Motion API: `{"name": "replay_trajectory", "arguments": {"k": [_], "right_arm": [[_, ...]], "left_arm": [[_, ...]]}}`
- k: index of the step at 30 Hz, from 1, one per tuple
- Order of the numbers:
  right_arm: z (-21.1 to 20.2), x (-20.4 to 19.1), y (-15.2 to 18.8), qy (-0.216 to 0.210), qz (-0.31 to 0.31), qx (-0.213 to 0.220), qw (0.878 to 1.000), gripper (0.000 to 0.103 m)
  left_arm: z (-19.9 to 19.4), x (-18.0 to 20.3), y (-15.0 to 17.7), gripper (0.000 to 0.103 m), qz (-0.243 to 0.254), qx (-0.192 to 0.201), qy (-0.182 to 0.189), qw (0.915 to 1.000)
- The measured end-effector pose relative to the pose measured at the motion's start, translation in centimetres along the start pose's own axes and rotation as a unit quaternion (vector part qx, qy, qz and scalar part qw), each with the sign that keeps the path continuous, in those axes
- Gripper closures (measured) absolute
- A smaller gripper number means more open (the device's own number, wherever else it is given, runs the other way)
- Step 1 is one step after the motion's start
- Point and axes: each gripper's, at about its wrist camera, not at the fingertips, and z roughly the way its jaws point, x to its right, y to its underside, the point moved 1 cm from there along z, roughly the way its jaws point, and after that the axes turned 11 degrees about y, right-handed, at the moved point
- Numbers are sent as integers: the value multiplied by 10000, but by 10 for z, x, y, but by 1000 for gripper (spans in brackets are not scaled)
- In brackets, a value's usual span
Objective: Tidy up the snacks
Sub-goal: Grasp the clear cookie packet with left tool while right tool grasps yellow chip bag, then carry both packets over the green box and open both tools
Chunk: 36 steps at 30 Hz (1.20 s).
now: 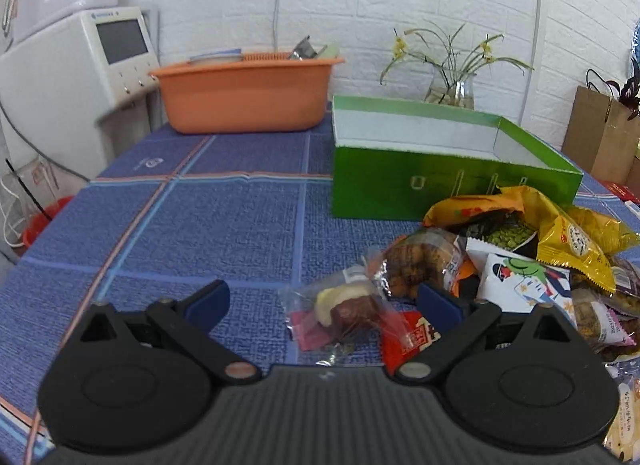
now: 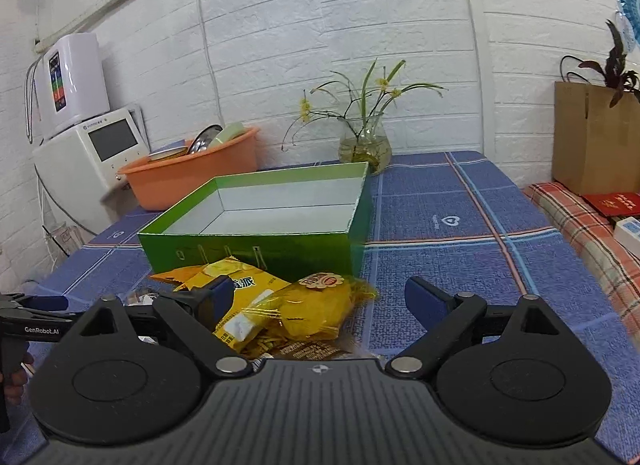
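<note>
The left gripper (image 1: 324,303) is spread wide and holds nothing. Between its blue fingertips (image 1: 208,305), on a blue checked cloth (image 1: 224,221), lies a clear-wrapped cake (image 1: 346,307), its wrapper running roughly left to right across the gap, the twisted ends pointing sideways. Under its right end sits a red packet (image 1: 412,339) with white writing too blurred to read. Ahead and to the right is a snack pile (image 1: 520,265): a brown pastry in clear wrap (image 1: 424,261), a white pack with a cartoon figure (image 1: 520,281), and a torn yellow bag (image 1: 560,237) with green contents showing.

Further ahead stands an open green box (image 1: 440,169), white inside, its long side facing the gripper and reaching back to the right. An orange basin (image 1: 248,97) stands ahead to the left.

The right gripper (image 2: 320,301) is also wide apart and empty. Between its fingertips lies a yellow pouch (image 2: 316,309) with a round red label, its long axis angled from near left to far right. A flat yellow pack (image 2: 244,297) with Chinese print lies just left of it, behind the left fingertip. The box (image 2: 256,241) is just beyond them. The left gripper's body at the left edge reads "GenRobot.AI".
</note>
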Motion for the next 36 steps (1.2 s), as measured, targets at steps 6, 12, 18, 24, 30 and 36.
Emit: {"name": "replay_trajectory", "arguments": {"k": [6, 12, 18, 24, 30, 36], "right_arm": [[53, -10, 2, 203, -222, -639, 9975, 0], [48, -4, 4, -69, -6, -810, 9967, 26], [10, -5, -1, -210, 115, -222, 9995, 27], [-26, -12, -7, -423, 210, 74, 9989, 27], [-42, -34, -59, -938, 231, 336, 9948, 27], [-30, -47, -123, -739, -145, 1245, 9894, 26]], "left_arm": [[25, -5, -4, 6, -132, -252, 183, 9994], [19, -9, -1, 55, -161, -218, 395, 9989], [0, -11, 8, 55, -290, -169, 376, 9987], [-51, -6, 3, 55, -359, 395, 390, 9978], [-93, 31, -62, 55, 309, 1043, 716, 9915], [-95, 80, -152, 55, 961, 1768, 468, 9784]]}}
